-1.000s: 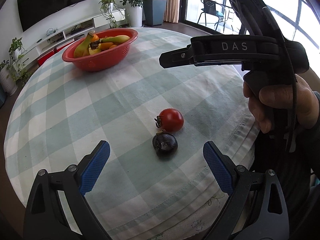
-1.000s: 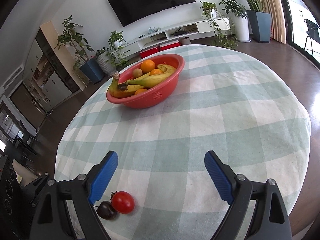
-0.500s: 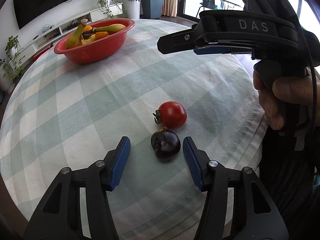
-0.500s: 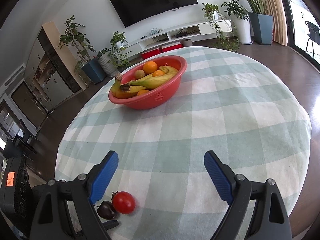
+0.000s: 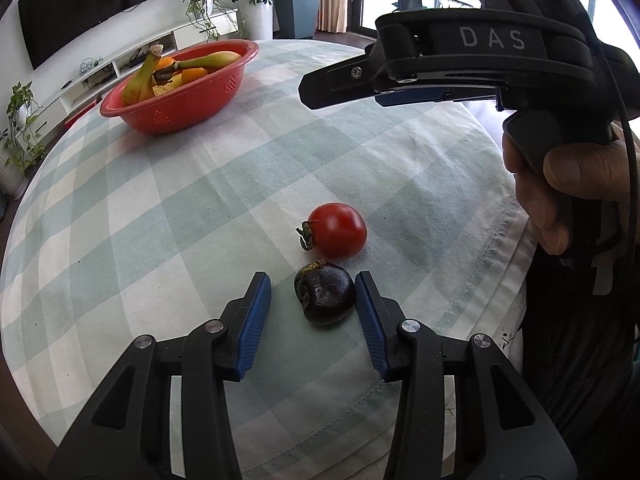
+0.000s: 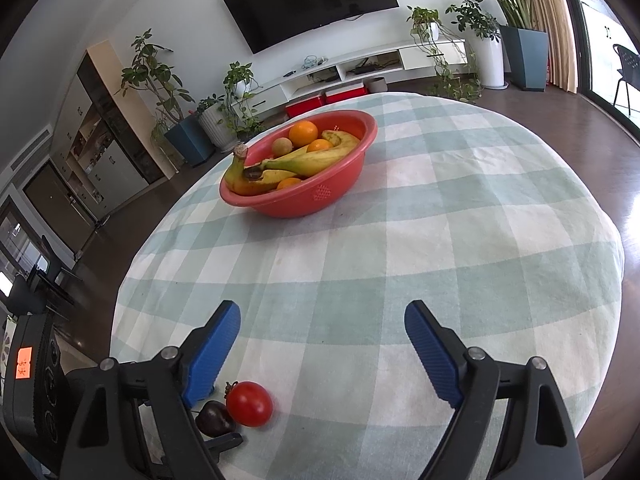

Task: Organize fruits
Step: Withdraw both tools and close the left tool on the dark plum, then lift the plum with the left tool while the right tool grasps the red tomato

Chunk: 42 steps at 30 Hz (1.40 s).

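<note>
Left wrist view: the round table (image 5: 168, 216), covered in a pale green check cloth, carries a red bowl (image 5: 180, 92) of bananas and oranges at its far side and two loose fruits near its front edge. The right gripper (image 5: 340, 88) hangs above the cloth at upper right, held by a hand (image 5: 560, 196). Below it lie a red tomato (image 5: 338, 231) and, just in front and touching or nearly touching it, a dark purple fruit (image 5: 325, 299). The left gripper (image 5: 312, 300) brackets this dark fruit; its jaws have just been closing, with the fruit between them. The right-hand pad sits against or just beside the fruit, while a gap remains at the left-hand pad, so no grip is yet made.

Risks, as judged: the fruit sits off-centre between the pads, so further closing may push it sideways, roll it against the tomato, or squeeze it out forward. The tomato lies near the table edge and could be nudged. The round, smooth skin may slip on lifting.

Right wrist view: the right gripper (image 6: 322, 352) shows its jaws wide apart and empty, a state the other view gives only edge-on. It also shows the bowl (image 6: 304, 200) interior, with room for more fruit, and a small round brownish fruit (image 6: 281, 145) unseen from the left. The grip gap, however, is hidden here.
</note>
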### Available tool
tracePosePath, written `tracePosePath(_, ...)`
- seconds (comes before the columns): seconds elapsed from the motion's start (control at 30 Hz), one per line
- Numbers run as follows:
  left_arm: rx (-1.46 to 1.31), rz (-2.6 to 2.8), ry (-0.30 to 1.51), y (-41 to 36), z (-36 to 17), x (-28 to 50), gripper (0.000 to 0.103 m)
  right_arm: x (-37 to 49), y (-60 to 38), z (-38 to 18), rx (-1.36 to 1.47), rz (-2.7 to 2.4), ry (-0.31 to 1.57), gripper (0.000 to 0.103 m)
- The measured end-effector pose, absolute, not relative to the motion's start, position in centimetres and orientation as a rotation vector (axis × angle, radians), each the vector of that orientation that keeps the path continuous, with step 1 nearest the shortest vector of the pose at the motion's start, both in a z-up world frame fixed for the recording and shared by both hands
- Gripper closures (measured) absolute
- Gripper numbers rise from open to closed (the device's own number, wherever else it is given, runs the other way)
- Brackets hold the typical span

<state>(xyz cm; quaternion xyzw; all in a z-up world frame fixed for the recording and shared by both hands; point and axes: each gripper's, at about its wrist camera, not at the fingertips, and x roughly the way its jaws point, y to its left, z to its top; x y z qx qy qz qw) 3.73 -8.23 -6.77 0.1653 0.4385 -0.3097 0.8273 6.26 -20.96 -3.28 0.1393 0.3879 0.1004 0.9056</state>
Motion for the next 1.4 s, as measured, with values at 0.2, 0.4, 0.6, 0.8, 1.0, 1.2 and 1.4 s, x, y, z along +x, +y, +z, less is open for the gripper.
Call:
tracePosePath(0.2,0.347,-0.671,0.94,-8.3,-6.8,3.8,0.07,6.1,-20.8,-3.2,0.287,0.21,0.801,0.017)
tracePosePath(0.4,0.333,-0.672,0.947,-8.1,-6.7,3.8,0.072,6.1,-20.8,-3.2,0.286,0.21,0.802,0.018)
tracePosePath(0.6,0.321,-0.67,0.945,-7.7,-6.6,3.7,0.073,6.1,-20.8,-3.2,0.285,0.211,0.802,0.018)
tracePosePath(0.8,0.292,-0.665,0.946,-6.9,-6.4,3.8,0.073,6.1,-20.2,-3.1,0.253,0.217,0.807,0.022)
tracePosePath(1.0,0.309,-0.666,0.968,-7.5,-6.8,3.9,0.072,6.2,-20.1,-3.2,0.242,0.214,0.81,0.022)
tracePosePath(1.2,0.324,-0.658,1.011,-8.0,-6.8,4.6,0.07,6.2,-20.1,-3.2,0.233,0.214,0.809,0.022)
tracePosePath(1.4,0.325,-0.666,1.041,-8.2,-6.7,5.1,0.075,6.1,-20.1,-3.1,0.237,0.215,0.804,0.022)
